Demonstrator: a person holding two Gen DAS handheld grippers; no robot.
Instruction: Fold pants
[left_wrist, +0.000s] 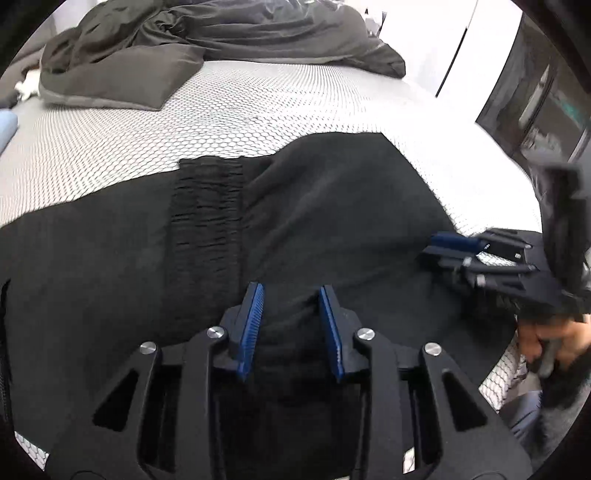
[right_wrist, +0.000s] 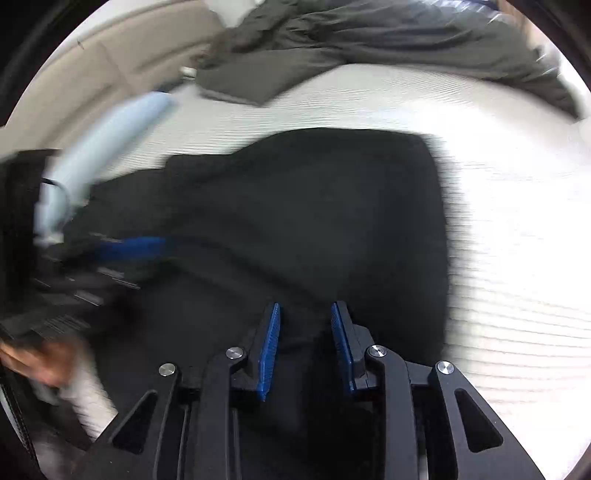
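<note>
- Black, matte, soft-knit fabric fills the near part of both views: the pants (left_wrist: 314, 206) lie spread on the bed, with a raised fold running up between the blue ribbed pads of each gripper.
- In the left wrist view the left gripper (left_wrist: 291, 295) has its jaws at a narrow gap, a ridge of the pants' cloth bunched between the pads; whether the pads actually press on it cannot be told.
- In the right wrist view the right gripper (right_wrist: 304, 314) shows a similar narrow gap with dark cloth rising between the pads; that view is smeared, so the contact cannot be told either.
- A hand (left_wrist: 554, 341) holds the right gripper at the pants' right edge, seen from the left camera.
- Farther up, a gathered, ribbed band (left_wrist: 207, 206) crosses the pants, its surface finely crinkled, unlike the smooth cloth beside it.
- Beyond the pants the mattress (left_wrist: 221, 110) shows a white cover with a small honeycomb pattern.
- At the far end lie a grey-brown pillow (left_wrist: 118, 79), roughly rectangular and creased, and a rumpled duvet (left_wrist: 280, 33) of the same colour.
- A pale blue sleeve (right_wrist: 110, 136) shows, blurred, at the left of the right wrist view.
</note>
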